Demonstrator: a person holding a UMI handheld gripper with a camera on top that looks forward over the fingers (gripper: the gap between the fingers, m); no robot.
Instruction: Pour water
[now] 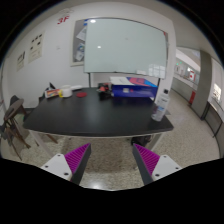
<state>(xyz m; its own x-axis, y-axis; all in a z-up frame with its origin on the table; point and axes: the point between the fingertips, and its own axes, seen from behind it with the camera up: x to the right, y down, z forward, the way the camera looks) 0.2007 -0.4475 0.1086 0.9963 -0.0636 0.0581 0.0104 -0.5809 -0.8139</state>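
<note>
Black table (95,115) edge lies well beyond the gripper (110,158), jaws wide and empty over open floor (108,172).

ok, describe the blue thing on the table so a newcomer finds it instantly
Start at the big dark table beyond the open gripper. At its far side, below the whiteboard, lies a flat blue box. It is the only vivid blue thing there.

small items on the far table (95,115) too tiny to identify — wall papers (35,48) unreadable
</note>
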